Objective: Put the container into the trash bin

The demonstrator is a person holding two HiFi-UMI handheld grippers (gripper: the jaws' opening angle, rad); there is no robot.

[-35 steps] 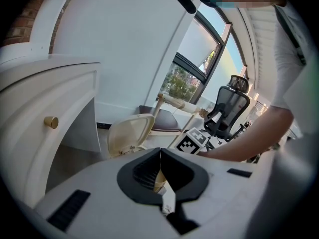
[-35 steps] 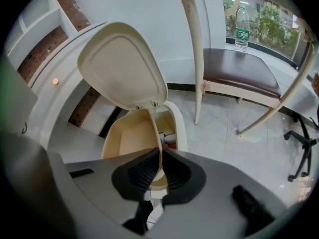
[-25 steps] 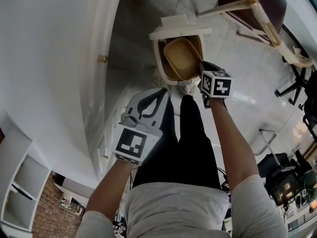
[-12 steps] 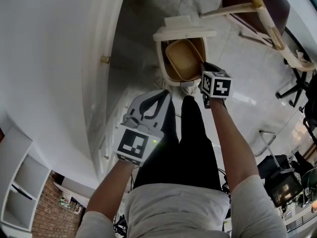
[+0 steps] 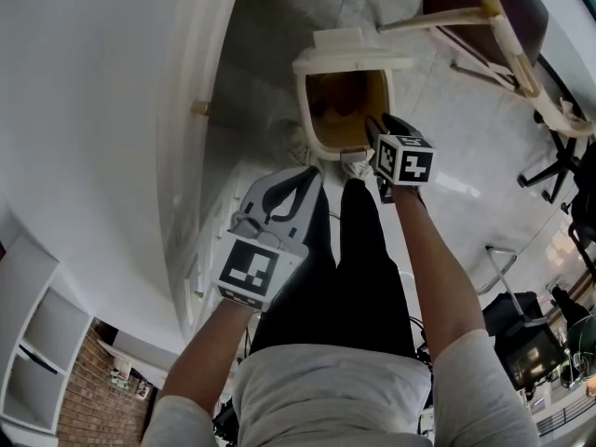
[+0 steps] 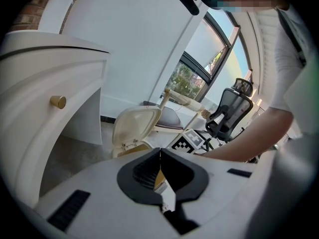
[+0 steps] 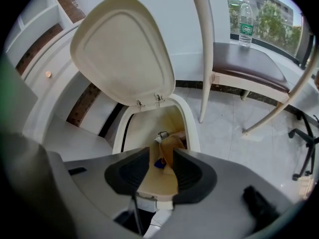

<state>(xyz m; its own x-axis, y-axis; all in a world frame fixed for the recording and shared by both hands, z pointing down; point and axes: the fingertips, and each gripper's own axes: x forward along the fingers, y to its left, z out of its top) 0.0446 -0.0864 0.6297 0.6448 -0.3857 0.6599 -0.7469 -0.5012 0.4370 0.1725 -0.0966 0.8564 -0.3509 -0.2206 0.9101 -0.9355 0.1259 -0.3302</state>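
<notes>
A cream pedal trash bin (image 5: pixel 305 110) stands on the floor with its lid (image 5: pixel 352 49) flipped up. The brown container (image 7: pixel 171 146) lies down inside it, tilted among other scraps. In the head view it shows only dimly as the container (image 5: pixel 335 113). My right gripper (image 5: pixel 374 130) hovers over the bin's near rim (image 7: pixel 192 128) and points steeply down. This right gripper (image 7: pixel 162 171) has its jaws opening, with nothing between them. My left gripper (image 5: pixel 300 177) hangs to the left, short of the bin. Its jaws meet on nothing, as the left gripper (image 6: pixel 160 156) shows.
A white curved cabinet with a brass knob (image 5: pixel 196 109) flanks the bin on the left. A wooden chair (image 7: pixel 249 59) with a water bottle (image 7: pixel 244 18) on its seat stands right of the bin. An office chair (image 6: pixel 232 103) stands farther back. The person's legs (image 5: pixel 358 268) are below me.
The brown container stood at the bin's mouth, gripped by my right gripper. Now the jaws have spread and it has dropped deep inside. Both hands stayed put.
</notes>
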